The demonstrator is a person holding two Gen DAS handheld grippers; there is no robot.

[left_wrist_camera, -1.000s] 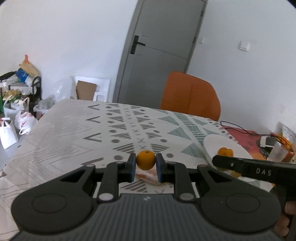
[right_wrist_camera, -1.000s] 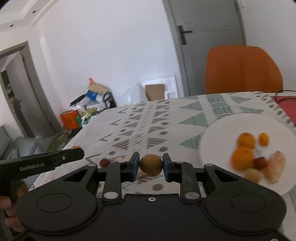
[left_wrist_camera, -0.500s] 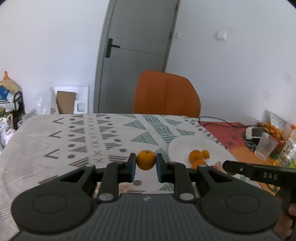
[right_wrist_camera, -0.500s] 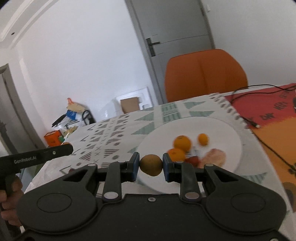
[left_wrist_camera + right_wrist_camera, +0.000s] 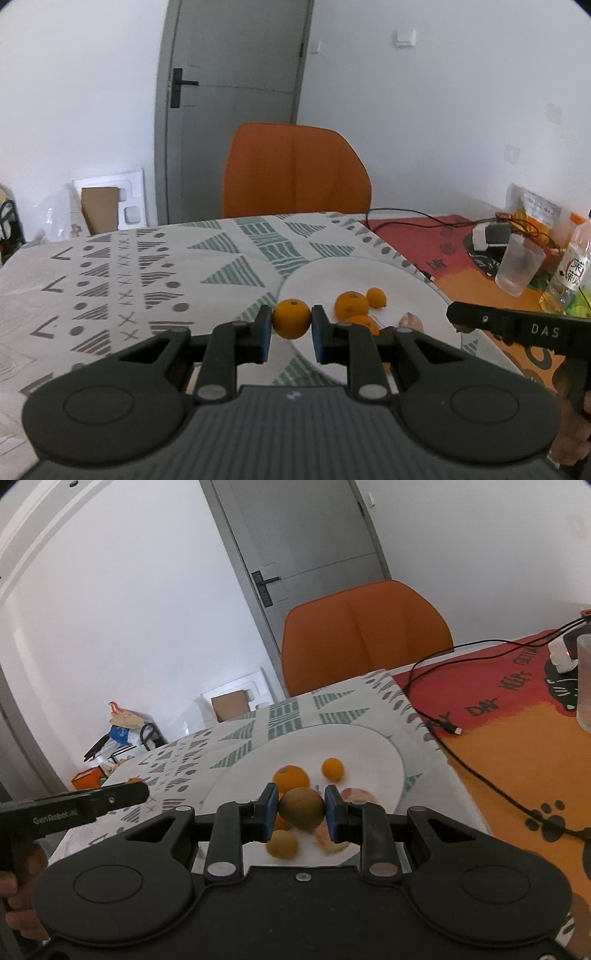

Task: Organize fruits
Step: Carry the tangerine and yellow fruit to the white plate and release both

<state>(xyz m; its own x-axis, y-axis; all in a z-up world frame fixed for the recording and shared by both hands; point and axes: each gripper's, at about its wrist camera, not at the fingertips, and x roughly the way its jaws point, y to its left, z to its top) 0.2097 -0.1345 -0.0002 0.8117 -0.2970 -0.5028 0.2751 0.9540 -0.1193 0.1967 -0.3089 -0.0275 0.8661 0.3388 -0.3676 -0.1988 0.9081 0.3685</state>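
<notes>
Left gripper [image 5: 291, 328] clamped on a small orange [image 5: 291, 318], blue pads pressed to both sides, held in the air above the near left rim of the white plate [image 5: 325, 273]

Right gripper [image 5: 301, 812] clamped on a brown round fruit [image 5: 301, 808], raised over the near part of the same plate [image 5: 373, 746]

On the plate, seen from the left wrist: 2 oranges [image 5: 351, 302] touching, a smaller orange [image 5: 376, 296] just behind them, a pale pinkish piece [image 5: 410, 319] at the near right rim. From the right wrist: 1 orange [image 5: 291, 776] just behind the held fruit, the smaller orange [image 5: 333, 768] to its right, a tan round fruit [image 5: 282, 844] and the pinkish piece [image 5: 332, 840] blurred below the fingers

Plate resting at the right edge of the patterned tablecloth [image 5: 147, 273], beside a red and orange mat [image 5: 443, 243] carrying a black cable [image 5: 476, 771], a clear plastic cup [image 5: 519, 264] and a bottle [image 5: 570, 269] toward the far right corner of the tabletop

Orange chair [image 5: 295, 170] at the far edge of the tabletop, grey door [image 5: 236, 92] behind
</notes>
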